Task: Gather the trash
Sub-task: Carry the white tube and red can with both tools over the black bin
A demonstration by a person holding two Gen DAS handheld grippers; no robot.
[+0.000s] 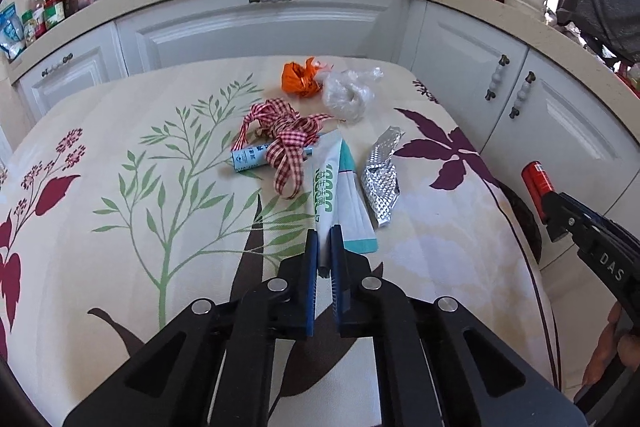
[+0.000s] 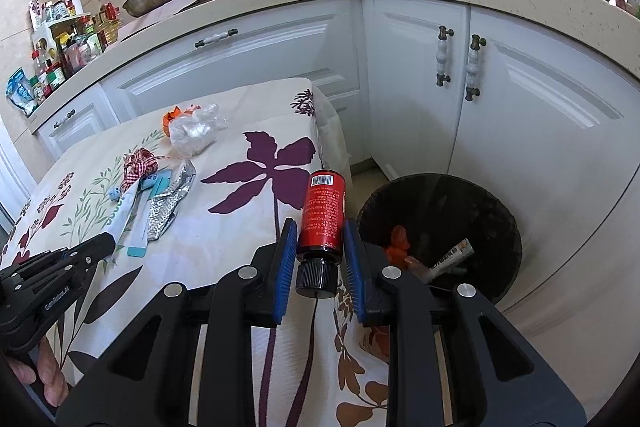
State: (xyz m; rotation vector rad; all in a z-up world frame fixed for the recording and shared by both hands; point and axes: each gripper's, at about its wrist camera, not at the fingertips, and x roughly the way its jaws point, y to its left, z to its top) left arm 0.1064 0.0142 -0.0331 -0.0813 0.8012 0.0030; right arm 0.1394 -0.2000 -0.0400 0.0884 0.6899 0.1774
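Observation:
My left gripper (image 1: 324, 239) is shut on the near end of a white tube with green letters (image 1: 326, 183), which lies on the flowered tablecloth (image 1: 120, 227). Around the tube lie a red checked ribbon (image 1: 286, 139), a small blue tube (image 1: 252, 159), a silver foil pack (image 1: 380, 179), a teal and white packet (image 1: 356, 223), an orange wrapper (image 1: 300, 79) and a clear plastic bag (image 1: 346, 95). My right gripper (image 2: 320, 227) is shut on a red bottle with a black cap (image 2: 324, 207), held over the table's right edge beside the black bin (image 2: 460, 211).
The bin stands on the floor to the right of the table and holds an orange scrap (image 2: 398, 247) and a rolled paper tube (image 2: 450, 259). White cabinet doors (image 2: 520, 115) and a counter with bottles and pans curve behind both.

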